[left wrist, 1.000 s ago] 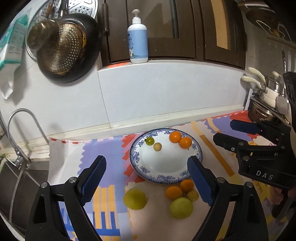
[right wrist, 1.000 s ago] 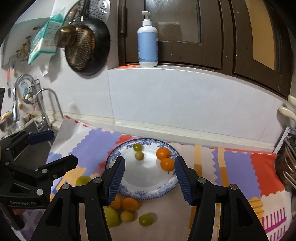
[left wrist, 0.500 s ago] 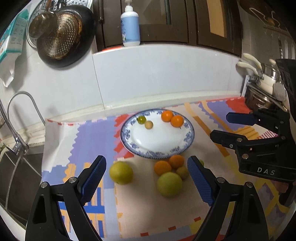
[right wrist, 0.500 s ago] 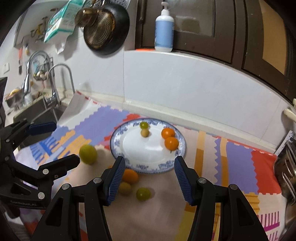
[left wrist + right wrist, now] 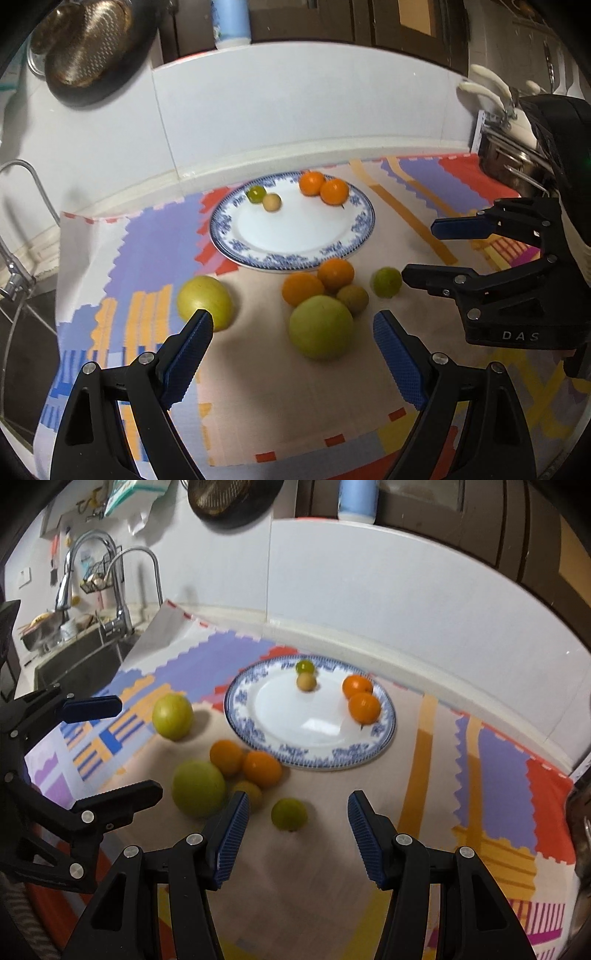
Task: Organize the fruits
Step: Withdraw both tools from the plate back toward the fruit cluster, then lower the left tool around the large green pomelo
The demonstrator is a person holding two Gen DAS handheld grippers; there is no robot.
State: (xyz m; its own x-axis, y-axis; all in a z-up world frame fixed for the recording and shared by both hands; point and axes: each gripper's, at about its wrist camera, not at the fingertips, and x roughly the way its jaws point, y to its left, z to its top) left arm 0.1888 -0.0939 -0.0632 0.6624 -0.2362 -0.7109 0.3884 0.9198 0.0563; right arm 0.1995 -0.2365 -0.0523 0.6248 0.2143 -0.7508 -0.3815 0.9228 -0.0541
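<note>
A blue-rimmed white plate (image 5: 291, 254) (image 5: 373, 753) on a patterned mat holds two oranges (image 5: 324, 187) (image 5: 361, 698), a small green fruit (image 5: 256, 193) and a small tan fruit (image 5: 272, 202). In front of it lie two oranges (image 5: 318, 281), a big green fruit (image 5: 320, 327) (image 5: 198, 788), a small olive fruit (image 5: 352, 299), a small green lime (image 5: 386, 282) (image 5: 289, 814) and a yellow-green fruit (image 5: 205, 308) (image 5: 172, 716). My left gripper (image 5: 293, 345) is open and empty before the big green fruit. My right gripper (image 5: 297, 834) is open and empty just short of the lime.
A sink with faucets (image 5: 110, 590) lies to the left. A pan and strainer (image 5: 85, 48) hang on the tiled wall. A soap bottle (image 5: 357, 500) stands on the ledge. Pots (image 5: 495, 110) sit at the far right.
Both grippers have tilted down and moved closer to the loose fruit in front of the plate. Both stay open and empty. The fruit has not moved.
</note>
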